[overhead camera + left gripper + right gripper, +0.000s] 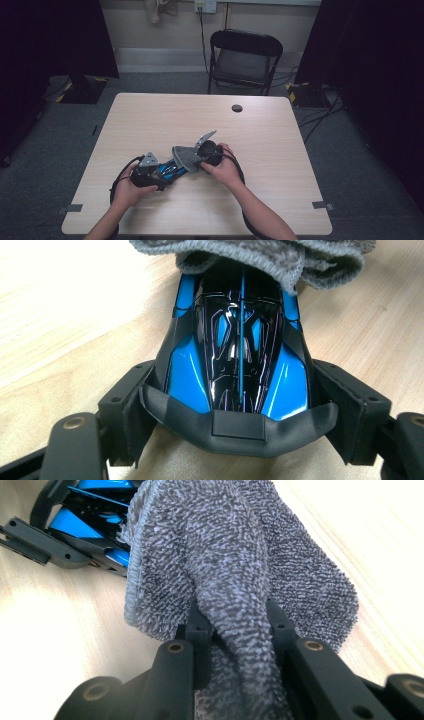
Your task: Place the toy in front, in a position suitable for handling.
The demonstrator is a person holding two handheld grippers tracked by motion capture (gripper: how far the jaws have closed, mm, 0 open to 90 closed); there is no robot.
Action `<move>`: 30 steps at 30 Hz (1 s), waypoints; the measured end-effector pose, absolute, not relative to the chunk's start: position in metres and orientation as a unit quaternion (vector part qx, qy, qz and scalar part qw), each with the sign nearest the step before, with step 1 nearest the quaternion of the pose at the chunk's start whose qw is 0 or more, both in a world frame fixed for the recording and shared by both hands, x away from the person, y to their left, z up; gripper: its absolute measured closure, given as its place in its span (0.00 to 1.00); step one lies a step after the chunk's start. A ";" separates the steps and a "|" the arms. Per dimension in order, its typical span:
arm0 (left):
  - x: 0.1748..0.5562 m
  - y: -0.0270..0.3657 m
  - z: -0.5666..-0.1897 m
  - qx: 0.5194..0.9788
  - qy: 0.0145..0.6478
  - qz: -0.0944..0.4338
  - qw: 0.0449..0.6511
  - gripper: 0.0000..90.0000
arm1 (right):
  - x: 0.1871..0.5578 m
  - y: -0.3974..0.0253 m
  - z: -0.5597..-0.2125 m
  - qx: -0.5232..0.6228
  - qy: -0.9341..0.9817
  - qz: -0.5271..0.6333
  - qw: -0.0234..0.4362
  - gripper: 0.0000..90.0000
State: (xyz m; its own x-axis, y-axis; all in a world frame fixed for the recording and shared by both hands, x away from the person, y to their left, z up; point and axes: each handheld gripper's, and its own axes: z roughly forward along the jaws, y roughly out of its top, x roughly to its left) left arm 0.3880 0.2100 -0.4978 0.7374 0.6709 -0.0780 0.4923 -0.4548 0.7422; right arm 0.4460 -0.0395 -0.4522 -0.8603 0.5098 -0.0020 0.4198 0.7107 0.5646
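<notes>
A blue and black toy car (pixel 172 170) lies on the wooden table (pixel 165 120) near its front. My left gripper (pixel 161 175) is shut on it; in the left gripper view the two pads (pixel 129 412) press the car's (pixel 235 355) sides near its black end. A grey terry cloth (pixel 186 159) covers the car's other end. My right gripper (pixel 197 159) is shut on that cloth, a fold of which (pixel 240 555) is pinched between its jaws (pixel 237 625). In the right gripper view the car (pixel 95 510) and a left gripper finger (pixel 35 542) sit at upper left.
A black folding chair (pixel 245 57) stands behind the table's far edge. A small round dark grommet (pixel 237 108) sits in the tabletop near the back. Cables run over the grey floor at the right (pixel 320 117). Dark curtains flank both sides.
</notes>
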 end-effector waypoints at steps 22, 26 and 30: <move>0.389 0.210 -0.498 0.847 0.342 0.112 0.392 0.26 | 0.435 -0.041 -0.428 0.231 0.919 0.309 0.085 0.80; 0.389 0.211 -0.498 0.847 0.340 0.113 0.393 0.26 | 0.431 -0.034 -0.427 0.222 0.919 0.315 0.082 0.80; 0.388 0.210 -0.498 0.845 0.341 0.113 0.395 0.26 | 0.425 -0.026 -0.424 0.209 0.920 0.322 0.078 0.80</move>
State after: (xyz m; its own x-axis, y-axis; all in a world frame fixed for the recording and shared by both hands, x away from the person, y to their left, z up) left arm 0.3882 0.2105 -0.4982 0.7415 0.6664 -0.0785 0.4879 -0.4552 0.7448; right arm 0.4247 -0.0257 -0.4242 -0.9001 0.4356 -0.0087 0.3350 0.7046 0.6256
